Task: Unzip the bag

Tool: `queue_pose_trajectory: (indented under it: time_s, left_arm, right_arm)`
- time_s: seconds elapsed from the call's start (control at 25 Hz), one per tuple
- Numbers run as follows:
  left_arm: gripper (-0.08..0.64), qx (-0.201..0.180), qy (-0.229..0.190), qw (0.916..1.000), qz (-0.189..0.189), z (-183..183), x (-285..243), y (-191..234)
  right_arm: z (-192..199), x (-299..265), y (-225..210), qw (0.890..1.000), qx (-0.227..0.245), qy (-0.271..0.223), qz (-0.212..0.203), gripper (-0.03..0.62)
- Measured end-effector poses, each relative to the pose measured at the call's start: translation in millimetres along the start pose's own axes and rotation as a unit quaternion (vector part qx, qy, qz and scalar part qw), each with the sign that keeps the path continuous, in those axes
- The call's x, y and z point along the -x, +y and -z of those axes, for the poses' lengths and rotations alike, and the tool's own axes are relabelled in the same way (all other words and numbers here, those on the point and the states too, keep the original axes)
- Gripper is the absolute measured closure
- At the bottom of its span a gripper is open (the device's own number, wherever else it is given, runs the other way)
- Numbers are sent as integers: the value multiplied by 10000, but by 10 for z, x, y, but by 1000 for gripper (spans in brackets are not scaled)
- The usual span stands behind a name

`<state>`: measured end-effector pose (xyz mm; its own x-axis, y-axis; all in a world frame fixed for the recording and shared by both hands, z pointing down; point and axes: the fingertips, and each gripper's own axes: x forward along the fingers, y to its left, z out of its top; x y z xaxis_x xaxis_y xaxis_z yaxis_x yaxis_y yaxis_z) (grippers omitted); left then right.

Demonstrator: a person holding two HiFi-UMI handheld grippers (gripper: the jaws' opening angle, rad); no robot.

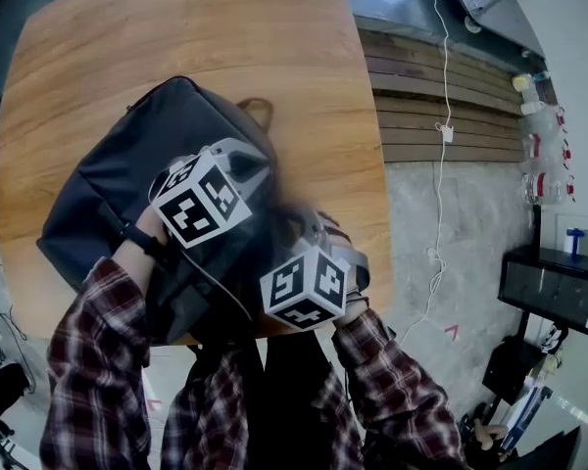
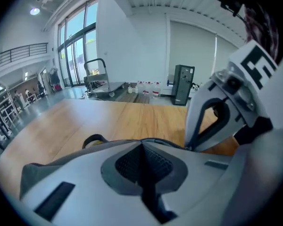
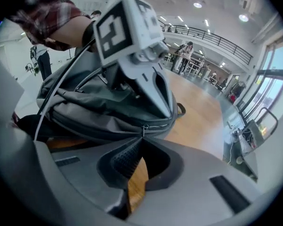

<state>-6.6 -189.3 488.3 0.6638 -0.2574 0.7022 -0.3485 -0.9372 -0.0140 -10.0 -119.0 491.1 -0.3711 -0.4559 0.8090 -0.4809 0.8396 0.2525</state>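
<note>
A dark grey backpack [image 1: 127, 179] lies on a round wooden table [image 1: 176, 37], close to its near edge. My left gripper [image 1: 260, 164] rests on the bag's top right part. In the left gripper view its jaws [image 2: 142, 144] are shut, seemingly pinching the bag's fabric, with the carry handle [image 2: 94, 139] just beyond. My right gripper [image 1: 309, 225] is at the bag's right side. In the right gripper view it [image 3: 142, 138] is shut on the small metal zipper pull [image 3: 142, 128] at the zip line of the bag [image 3: 85, 112]. The left gripper [image 3: 166, 109] points down onto the bag right above.
The table's near edge [image 1: 367, 253] runs just beside my right gripper. Past the table on the right are a concrete floor with a white cable [image 1: 439, 194], a wooden slat platform [image 1: 441, 96] and a black cabinet [image 1: 554, 287]. Plaid sleeves [image 1: 98, 360] hold both grippers.
</note>
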Motion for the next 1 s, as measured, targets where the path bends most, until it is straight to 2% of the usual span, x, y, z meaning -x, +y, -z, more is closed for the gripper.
queue_pose_trajectory:
  time_s: [0.2, 0.44, 0.52, 0.6, 0.72, 0.84, 1.0]
  left_arm:
    - [552, 348, -120, 9993, 112, 21, -72, 29]
    - [551, 636, -210, 9976, 177, 55, -107, 78]
    - [552, 643, -252, 9975, 160, 57, -115, 77]
    - [551, 616, -351, 9975, 42, 41, -95, 71]
    - [551, 849, -586, 9936, -453, 32, 24, 150]
    - [551, 1495, -894, 9783, -1122, 96, 262, 286]
    - [551, 2395, -1531, 9428, -1739, 97, 814, 182]
  right_arm:
    - [-53, 34, 223, 9986, 499, 139, 53, 581]
    - [-137, 18, 468, 9959, 885, 53, -195, 581]
    - [-121, -5, 497, 9966, 781, 20, -265, 581]
    - [-116, -1, 478, 9986, 404, -85, -344, 581]
    - [-131, 91, 408, 9983, -189, -399, -387, 581]
    - [-47, 206, 278, 9931, -874, -633, -455, 580]
    - [-56, 470, 47, 9792, -1747, -967, -374, 581]
